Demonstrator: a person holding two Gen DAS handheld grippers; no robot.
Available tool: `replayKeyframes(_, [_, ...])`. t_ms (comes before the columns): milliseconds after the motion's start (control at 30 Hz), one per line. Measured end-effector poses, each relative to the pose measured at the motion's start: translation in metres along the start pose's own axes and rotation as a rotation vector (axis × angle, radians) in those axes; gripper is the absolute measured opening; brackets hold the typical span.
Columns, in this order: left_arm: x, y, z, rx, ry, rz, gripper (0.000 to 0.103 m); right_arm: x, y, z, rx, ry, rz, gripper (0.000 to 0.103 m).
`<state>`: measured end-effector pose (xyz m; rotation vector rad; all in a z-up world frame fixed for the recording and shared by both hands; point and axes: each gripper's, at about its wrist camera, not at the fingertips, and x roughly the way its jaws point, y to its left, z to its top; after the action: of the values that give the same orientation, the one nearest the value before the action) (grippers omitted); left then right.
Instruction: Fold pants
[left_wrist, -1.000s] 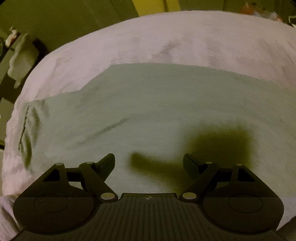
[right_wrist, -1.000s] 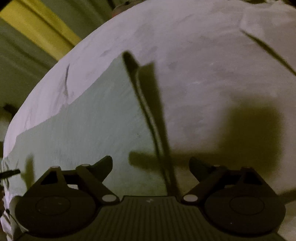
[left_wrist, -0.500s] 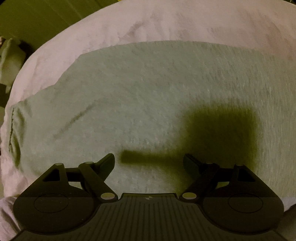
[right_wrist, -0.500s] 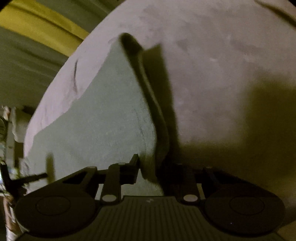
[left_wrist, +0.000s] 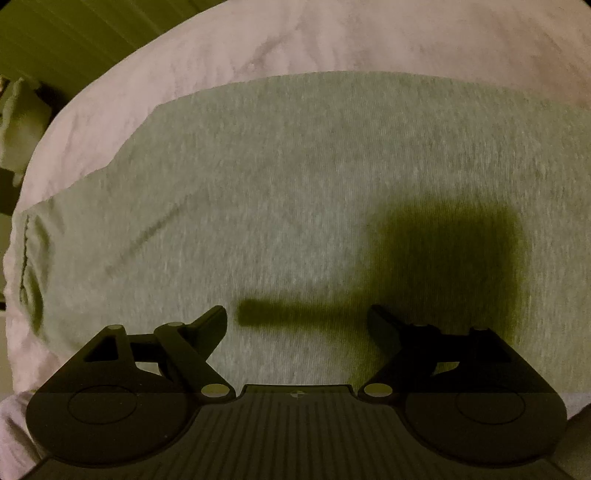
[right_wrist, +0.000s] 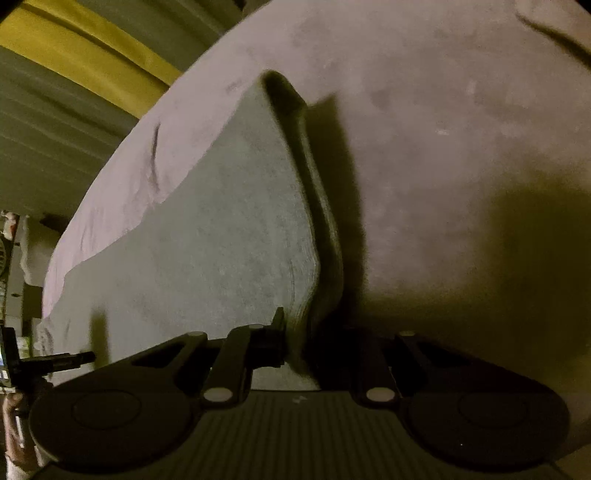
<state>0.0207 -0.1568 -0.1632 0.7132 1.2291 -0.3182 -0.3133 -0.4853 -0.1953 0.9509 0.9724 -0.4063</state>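
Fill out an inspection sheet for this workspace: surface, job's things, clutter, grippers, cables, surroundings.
Surface: pale pink bedsheet, wrinkled.
Job's things: grey pants spread on the sheet; the edge at the right gripper is lifted.
Clutter: nothing seen on the sheet.
Grippers: left gripper open above the pants, holding nothing; right gripper shut on the pants' edge.
Cables: nothing seen.
Surroundings: dim room; yellow band beyond the bed; pale cloth off the bed's left side, too blurred to identify.
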Motion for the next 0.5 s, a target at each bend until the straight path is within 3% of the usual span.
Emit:
replayKeyframes(233, [0.004,0.016,0.001,-0.018,0.006,-0.039,0.089,-0.029,0.053,-0.007,-0.056,-0.092,0.029,0.013])
replayKeyframes(500, [0.008,0.028,-0.003,-0.015,-0.014,-0.128,0.089,-0.017,0.175,-0.004,-0.271,-0.080,0.056,0.013])
